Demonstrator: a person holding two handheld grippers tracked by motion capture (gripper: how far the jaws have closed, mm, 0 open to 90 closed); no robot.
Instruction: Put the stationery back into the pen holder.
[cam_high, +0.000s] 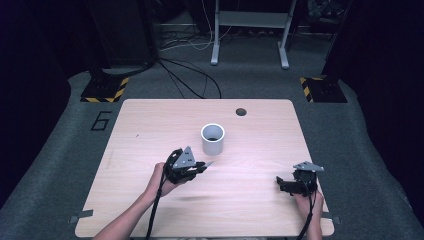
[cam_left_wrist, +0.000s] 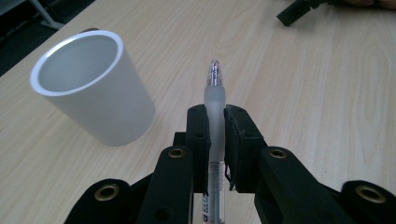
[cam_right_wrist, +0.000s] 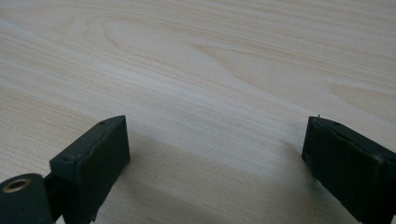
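The left gripper (cam_left_wrist: 215, 126) clamps a clear plastic pen (cam_left_wrist: 215, 100), lifted at seven o'clock from the white cylindrical cup (cam_high: 213, 139), not yet dropped in; the right gripper (cam_right_wrist: 215, 154) rests wide open.

clear frosted pen (cam_left_wrist: 215, 105) pinched lengthwise, tip forward, near upright white cup (cam_left_wrist: 91, 84).
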